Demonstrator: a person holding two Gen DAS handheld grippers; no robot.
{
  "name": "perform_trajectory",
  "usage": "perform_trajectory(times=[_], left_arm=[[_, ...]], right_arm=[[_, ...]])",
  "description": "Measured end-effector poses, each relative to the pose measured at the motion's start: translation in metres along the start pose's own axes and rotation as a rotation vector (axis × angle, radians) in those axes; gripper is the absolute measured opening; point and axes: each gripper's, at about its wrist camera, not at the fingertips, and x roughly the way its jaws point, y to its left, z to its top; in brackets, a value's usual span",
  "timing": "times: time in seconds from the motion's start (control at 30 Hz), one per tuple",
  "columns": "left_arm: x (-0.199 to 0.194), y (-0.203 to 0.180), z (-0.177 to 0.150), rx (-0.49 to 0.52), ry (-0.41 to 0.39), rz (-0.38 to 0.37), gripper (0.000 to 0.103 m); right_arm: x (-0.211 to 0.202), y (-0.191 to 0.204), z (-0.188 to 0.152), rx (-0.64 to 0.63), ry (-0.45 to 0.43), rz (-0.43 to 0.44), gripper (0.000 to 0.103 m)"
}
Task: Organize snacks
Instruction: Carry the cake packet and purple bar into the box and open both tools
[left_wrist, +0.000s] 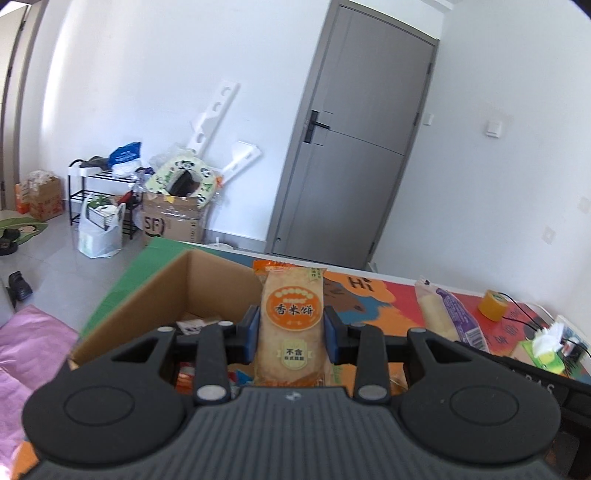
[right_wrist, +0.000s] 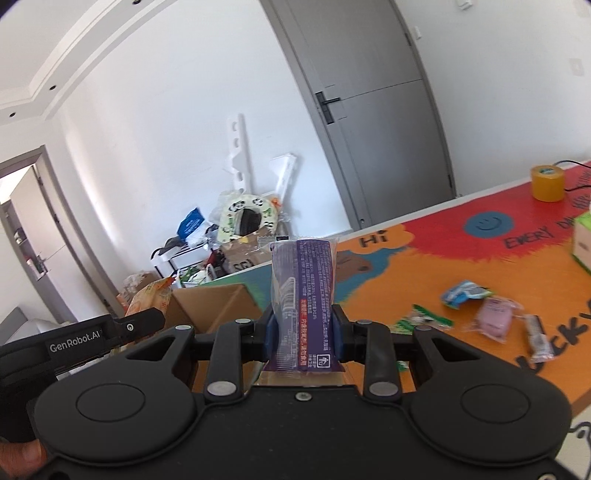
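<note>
My left gripper (left_wrist: 291, 328) is shut on an orange rice-cracker packet (left_wrist: 290, 325), held upright over the open cardboard box (left_wrist: 155, 291), which has a few snacks inside. My right gripper (right_wrist: 303, 332) is shut on a purple snack packet (right_wrist: 304, 295), held upright above the table just right of the box (right_wrist: 218, 302). The purple packet also shows in the left wrist view (left_wrist: 448, 314), and the left gripper with its orange packet (right_wrist: 149, 302) shows at the left of the right wrist view. Several loose snacks lie on the colourful table mat (right_wrist: 461, 266): a blue packet (right_wrist: 463, 293), a pink packet (right_wrist: 495, 321), a green one (right_wrist: 424, 319).
A yellow tape roll (right_wrist: 547, 182) with a black cable stands at the table's far edge. A green tissue box (left_wrist: 543, 350) sits at the right. Beyond the table are a grey door (left_wrist: 354, 147), a cluttered rack (left_wrist: 99, 192) and boxes on the floor.
</note>
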Motion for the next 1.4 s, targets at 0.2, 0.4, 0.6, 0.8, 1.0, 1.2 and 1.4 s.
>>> perform_trajectory(times=[0.2,0.4,0.6,0.8,1.0,1.2,1.4], left_arm=[[0.003,0.028,0.012,-0.017,-0.013,0.034,0.034],[0.014,0.053,0.019,-0.031,-0.003,0.059,0.034],[0.029,0.071,0.018,-0.055,0.028,0.064,0.034],[0.038,0.084,0.018,-0.088,0.05,0.055,0.038],[0.028,0.099,0.018,-0.12,0.038,0.036,0.041],[0.022,0.111,0.018,-0.138,0.046,0.014,0.045],[0.025,0.118,0.02,-0.138,0.046,0.046,0.05]], right_arm=[[0.013,0.026,0.0,-0.031,0.013,0.028,0.03],[0.027,0.049,0.0,-0.056,0.033,0.042,0.03],[0.039,0.071,0.0,-0.078,0.042,0.044,0.03],[0.052,0.086,-0.003,-0.082,0.065,0.037,0.03],[0.066,0.095,-0.008,-0.052,0.091,0.016,0.03],[0.081,0.101,-0.009,-0.036,0.094,-0.018,0.03],[0.089,0.11,-0.012,-0.056,0.074,-0.044,0.038]])
